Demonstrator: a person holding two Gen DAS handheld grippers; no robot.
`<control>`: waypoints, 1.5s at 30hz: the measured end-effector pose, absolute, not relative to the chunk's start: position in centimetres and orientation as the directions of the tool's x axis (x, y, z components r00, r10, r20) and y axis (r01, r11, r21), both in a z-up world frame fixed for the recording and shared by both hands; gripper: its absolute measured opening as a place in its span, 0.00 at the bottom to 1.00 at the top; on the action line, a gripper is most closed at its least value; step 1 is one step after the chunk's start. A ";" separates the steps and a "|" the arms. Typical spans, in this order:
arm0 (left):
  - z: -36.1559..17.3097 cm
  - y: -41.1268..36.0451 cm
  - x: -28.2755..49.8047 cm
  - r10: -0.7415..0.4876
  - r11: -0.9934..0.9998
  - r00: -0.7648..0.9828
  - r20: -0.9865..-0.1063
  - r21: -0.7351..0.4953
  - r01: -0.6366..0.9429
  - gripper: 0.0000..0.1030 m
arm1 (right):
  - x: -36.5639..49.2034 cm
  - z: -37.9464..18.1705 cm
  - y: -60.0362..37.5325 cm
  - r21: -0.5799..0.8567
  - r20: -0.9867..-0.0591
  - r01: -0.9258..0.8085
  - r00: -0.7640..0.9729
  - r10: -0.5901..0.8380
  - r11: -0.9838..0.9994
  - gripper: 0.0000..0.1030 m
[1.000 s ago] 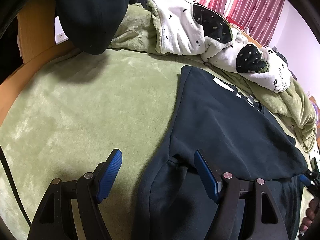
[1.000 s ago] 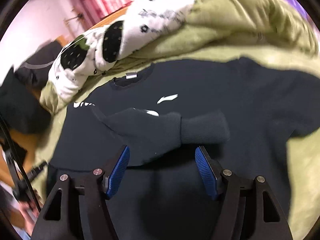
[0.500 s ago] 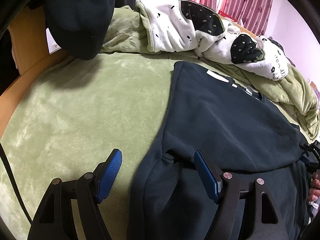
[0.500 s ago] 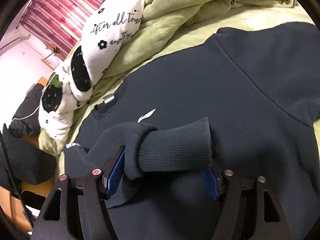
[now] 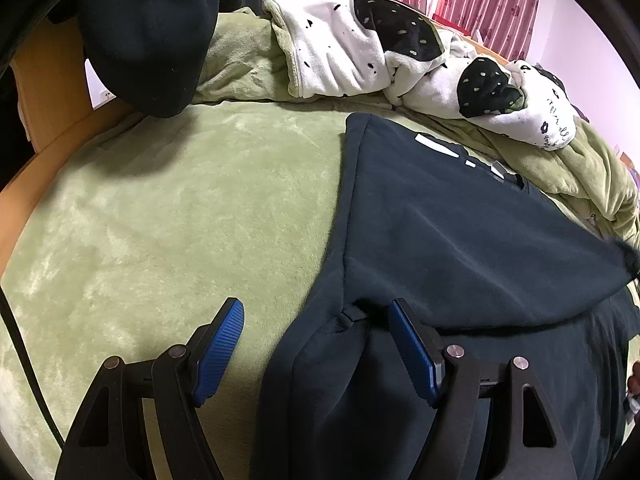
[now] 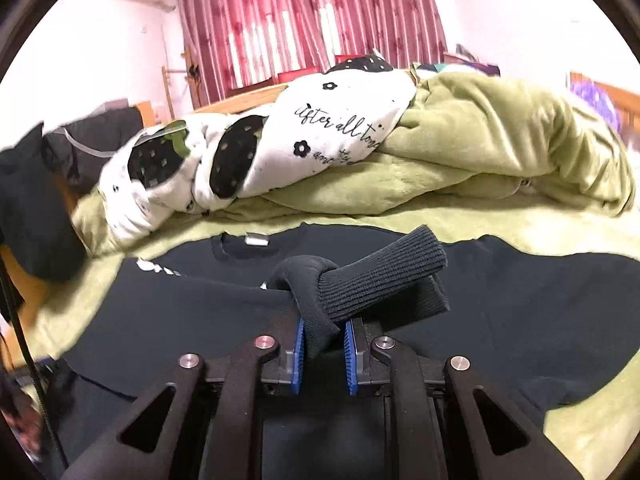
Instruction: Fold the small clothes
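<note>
Pink walls and striped red curtains (image 6: 308,20) back a bed (image 5: 160,220) spread with a green blanket, where a dark sweatshirt (image 5: 460,240) lies flat, its neck toward the far side. Behind it sits a heap of green bedding with a white, black-spotted quilt (image 6: 304,140) on top.

Right gripper (image 6: 322,350): its fingers have just been closing and now pinch the sleeve beside the ribbed cuff (image 6: 384,280), blue pads pressed on the bunched cloth. A second ago they stood wide apart above the sleeve, which lay flat across the chest; half a second ago they straddled it — now the cuff is lifted off the chest and sticks up to the right. That view has also levelled, so the curtains and far wall fill the top where earlier the sweatshirt filled the frame.

Left gripper (image 5: 316,344): fingers spread, holding nothing, as before. Its right finger (image 5: 412,344) is over the sweatshirt's folded left edge, its left finger over bare blanket — barely changed, save a slight roll of the view. A fingertip of the person's hand (image 5: 634,380) shows at the right edge.
</note>
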State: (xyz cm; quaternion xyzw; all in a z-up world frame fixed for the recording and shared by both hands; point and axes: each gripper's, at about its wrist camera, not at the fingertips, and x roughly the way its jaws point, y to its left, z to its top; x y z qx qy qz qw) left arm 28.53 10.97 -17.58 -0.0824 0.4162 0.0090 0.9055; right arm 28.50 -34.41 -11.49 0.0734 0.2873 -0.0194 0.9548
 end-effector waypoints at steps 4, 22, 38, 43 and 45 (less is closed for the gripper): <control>-17.5 11.0 28.5 -0.054 0.986 0.657 -0.752 -0.145 -0.085 0.71 | 29.4 -15.0 -35.8 0.061 -0.709 0.169 0.701 -0.076 0.984 0.37; -16.6 9.1 27.9 -0.054 0.993 0.673 -0.737 -0.111 -0.043 0.71 | 21.7 -14.9 -42.3 -0.072 -0.759 0.262 0.612 -0.223 0.962 0.56; -13.6 -0.7 29.9 -0.046 0.999 0.692 -0.721 -0.039 0.025 0.71 | 15.6 -13.1 -58.4 -0.054 -0.710 0.430 0.618 -0.337 0.901 0.57; -13.1 -4.6 30.4 -0.055 0.998 0.697 -0.715 -0.021 0.057 0.71 | 14.7 -13.7 -61.0 -0.070 -0.699 0.431 0.622 -0.352 0.900 0.57; -13.2 -6.1 30.6 -0.055 0.997 0.695 -0.716 -0.009 0.070 0.71 | 14.6 -14.0 -61.8 -0.092 -0.705 0.435 0.607 -0.367 0.896 0.50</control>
